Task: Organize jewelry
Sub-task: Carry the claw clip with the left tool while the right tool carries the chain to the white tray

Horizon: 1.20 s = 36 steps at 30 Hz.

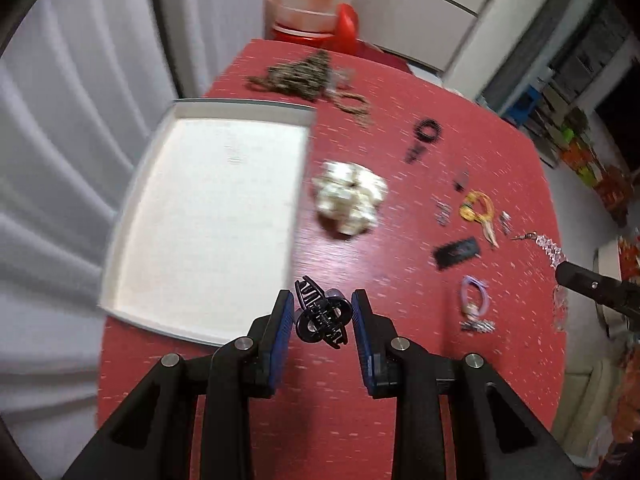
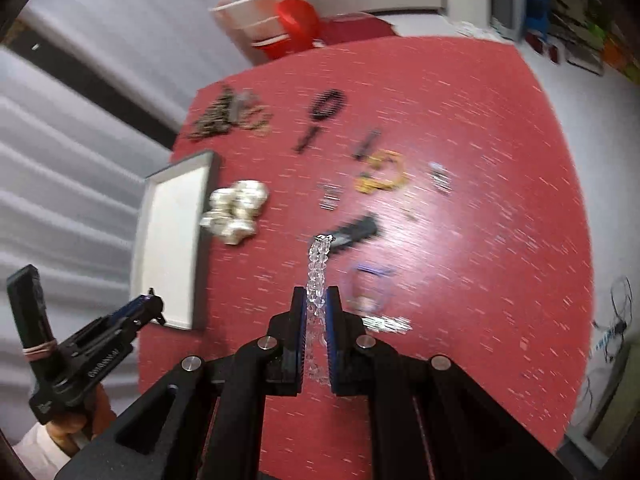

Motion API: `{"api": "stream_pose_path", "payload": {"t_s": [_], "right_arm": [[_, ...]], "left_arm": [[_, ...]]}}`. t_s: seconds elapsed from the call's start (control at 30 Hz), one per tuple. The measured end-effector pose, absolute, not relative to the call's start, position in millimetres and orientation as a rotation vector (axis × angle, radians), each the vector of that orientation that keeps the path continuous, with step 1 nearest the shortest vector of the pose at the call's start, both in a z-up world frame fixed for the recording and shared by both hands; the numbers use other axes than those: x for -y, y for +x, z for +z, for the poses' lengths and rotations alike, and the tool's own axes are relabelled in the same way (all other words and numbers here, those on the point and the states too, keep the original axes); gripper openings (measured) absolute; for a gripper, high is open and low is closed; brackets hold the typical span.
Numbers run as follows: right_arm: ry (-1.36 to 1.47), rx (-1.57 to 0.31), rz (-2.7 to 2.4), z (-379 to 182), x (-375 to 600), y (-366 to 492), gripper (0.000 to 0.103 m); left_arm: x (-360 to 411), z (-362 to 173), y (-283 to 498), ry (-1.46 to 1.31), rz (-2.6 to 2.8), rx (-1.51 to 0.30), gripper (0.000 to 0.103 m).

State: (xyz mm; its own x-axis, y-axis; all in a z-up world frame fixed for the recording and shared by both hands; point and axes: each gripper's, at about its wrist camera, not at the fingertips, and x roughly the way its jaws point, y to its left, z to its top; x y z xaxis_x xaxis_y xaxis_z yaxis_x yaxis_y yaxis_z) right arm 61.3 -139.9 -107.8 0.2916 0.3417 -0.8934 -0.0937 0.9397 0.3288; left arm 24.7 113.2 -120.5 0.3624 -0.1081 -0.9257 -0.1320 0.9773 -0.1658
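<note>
My left gripper point(image 1: 323, 300) is shut on a black hair claw clip point(image 1: 320, 320), pinched between its blue pads above the red table, just right of the white tray's point(image 1: 208, 208) near corner. A string of clear crystal beads point(image 2: 318, 268) hangs forward from my right gripper point(image 2: 316, 294), which is shut on it above the table's middle. In the right wrist view the left gripper point(image 2: 154, 307) hovers by the tray point(image 2: 172, 240), held by a hand. The right gripper's tip point(image 1: 576, 280) with the beads shows at the left wrist view's right edge.
Loose on the red table point(image 1: 400, 360) lie a cream scrunchie point(image 1: 350, 200), a bronze chain pile point(image 1: 304, 76), a black beaded piece point(image 1: 426, 134), yellow bands point(image 1: 476, 204), a black clip point(image 1: 458, 252), a purple band point(image 1: 474, 296) and small silver pieces. A red-and-white bucket point(image 1: 308, 4) stands beyond the far edge.
</note>
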Motion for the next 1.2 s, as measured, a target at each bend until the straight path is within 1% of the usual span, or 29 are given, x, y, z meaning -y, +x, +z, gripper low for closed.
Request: {"api": "stream_pose_path", "payload": {"t_s": [0.33,0.6,0.9,1.2], "right_arm": [[0.163,-1.243,0.497,-110.8,18.8,84.5,0.009],[0.159,-1.297,0.605,-147.0,-63.8,96.3,0.009],[0.141,-1.379,0.591,-198.1,-101.9,105.1,0.009],[0.103,-1.451,0.531,-238.7,-104.2,108.1,0.009]], "left_arm": [[-202.3,-136.5,28.4,-0.268,0.164,-1.182,0.032],[-239.7,-169.4,44.3,-0.254,0.225,-1.184,0.032],[-248.5,-212.7,59.4,-0.205,0.259,-1.247,0.032],[-241.4,-237.2,61.5,-0.165,0.276,-1.291,0.032]]}}
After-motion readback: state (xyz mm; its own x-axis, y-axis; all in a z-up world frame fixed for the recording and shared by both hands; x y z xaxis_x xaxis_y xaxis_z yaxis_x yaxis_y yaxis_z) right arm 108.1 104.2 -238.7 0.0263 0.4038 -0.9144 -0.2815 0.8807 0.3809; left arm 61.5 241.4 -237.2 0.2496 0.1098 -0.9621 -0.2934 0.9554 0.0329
